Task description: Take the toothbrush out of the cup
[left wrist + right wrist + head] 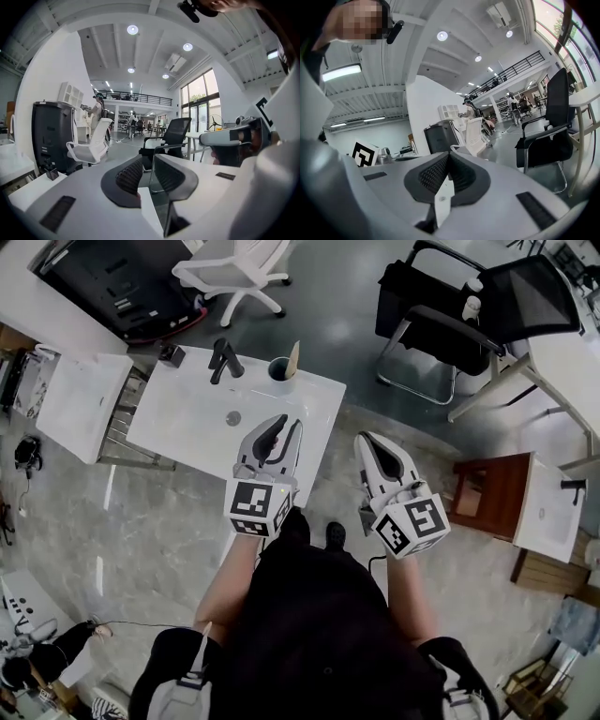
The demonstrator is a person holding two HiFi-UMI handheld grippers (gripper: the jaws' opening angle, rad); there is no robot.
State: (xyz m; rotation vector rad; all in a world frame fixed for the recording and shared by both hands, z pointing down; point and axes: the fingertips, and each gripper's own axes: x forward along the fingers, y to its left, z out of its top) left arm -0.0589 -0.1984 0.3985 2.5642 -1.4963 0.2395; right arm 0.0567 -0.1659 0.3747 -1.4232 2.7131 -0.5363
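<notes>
A dark cup (pixel 278 368) stands at the back right corner of the white sink counter (pixel 178 427), with a pale toothbrush (pixel 293 357) sticking up out of it. My left gripper (pixel 289 425) hovers over the counter's right front part, short of the cup. In the left gripper view (pixel 149 161) a gap shows between its pads and nothing is in it. My right gripper (pixel 364 437) hangs off the counter's right edge, over the floor. Its pads meet in the right gripper view (pixel 448 155), holding nothing. Neither gripper view shows the cup.
A black faucet (pixel 223 357) and a drain (pixel 233 417) sit on the counter. A black office chair (pixel 469 306) stands at the back right, a white chair (pixel 239 268) behind the counter, a brown stool (pixel 487 493) to the right, a white cabinet (pixel 80 404) to the left.
</notes>
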